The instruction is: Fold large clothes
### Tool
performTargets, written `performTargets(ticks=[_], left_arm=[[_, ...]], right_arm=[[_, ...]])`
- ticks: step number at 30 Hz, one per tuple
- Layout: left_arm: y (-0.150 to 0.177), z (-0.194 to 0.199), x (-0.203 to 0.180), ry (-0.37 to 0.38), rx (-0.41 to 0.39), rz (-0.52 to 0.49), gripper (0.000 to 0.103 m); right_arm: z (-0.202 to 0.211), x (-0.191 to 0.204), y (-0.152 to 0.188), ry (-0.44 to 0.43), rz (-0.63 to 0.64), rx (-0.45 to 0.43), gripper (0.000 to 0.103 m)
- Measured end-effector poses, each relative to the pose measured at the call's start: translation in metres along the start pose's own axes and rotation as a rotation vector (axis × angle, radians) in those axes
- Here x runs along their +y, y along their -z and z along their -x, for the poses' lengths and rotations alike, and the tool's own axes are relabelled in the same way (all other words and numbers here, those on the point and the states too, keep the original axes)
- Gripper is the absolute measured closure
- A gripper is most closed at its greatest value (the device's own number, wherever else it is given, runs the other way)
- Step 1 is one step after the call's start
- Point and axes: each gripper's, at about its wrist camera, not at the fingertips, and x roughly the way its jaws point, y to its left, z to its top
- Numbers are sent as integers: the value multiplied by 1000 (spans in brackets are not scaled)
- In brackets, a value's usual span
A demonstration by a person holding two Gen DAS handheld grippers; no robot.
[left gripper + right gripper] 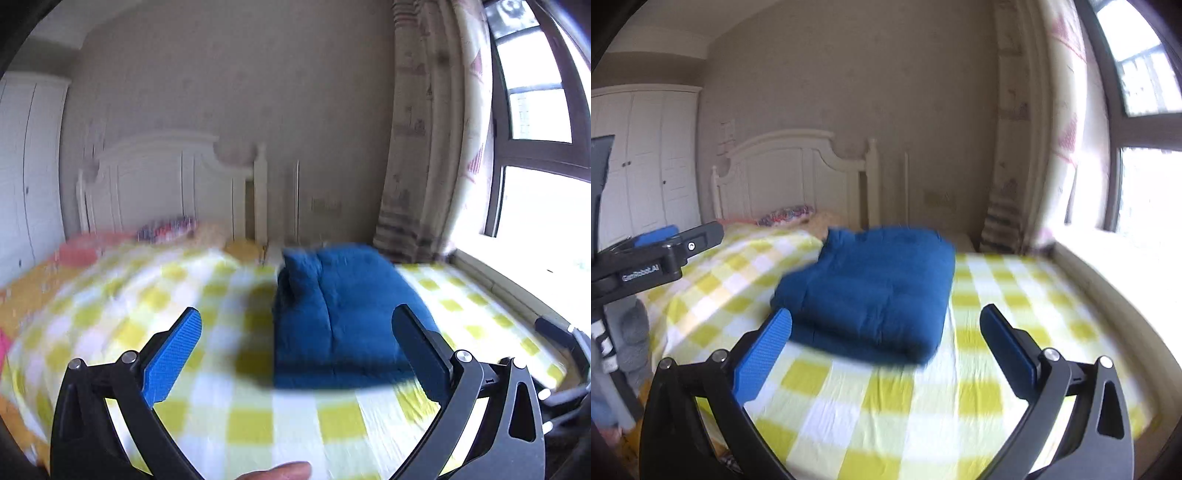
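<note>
Folded blue garment [343, 317] lying on checked bed [258, 424] just ahead of both tongs, left tongs [295, 354] and right tongs [884, 352] gaping wide, gripping nothing

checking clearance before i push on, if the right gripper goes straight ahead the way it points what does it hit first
Most likely the folded blue garment on the checked bed sheet. The right gripper is open and empty, aimed slightly downward with the bundle's near edge between its fingers' line. Depth is unclear, so it may meet the sheet first.

Soft matt blue garment [871, 288] on seemingly cotton checked bedsheet [1015, 306], blurred
</note>
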Motion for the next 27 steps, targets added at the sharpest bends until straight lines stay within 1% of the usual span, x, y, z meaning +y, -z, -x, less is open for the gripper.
performTargets(ticks=[2,4,6,9,15,27], left_arm=[[17,0,0,-13,9,14,4],[34,-5,-5,-38,19,2,4],[42,-2,-8,-38,23,-13,4],[51,-2,-17,-47,6,-53,4],[56,-2,-20,-37,16,-57,4],[57,1,-18,-49,2,-61,4]], right_arm=[[-4,5,22,35,-13,24,2],[-4,4,36,59,-21,27,2],[-1,8,39,74,-24,11,2],[0,9,39,79,-30,-16,2],[-2,12,38,101,-19,-23,2],[-5,15,38,101,-14,-18,2]])
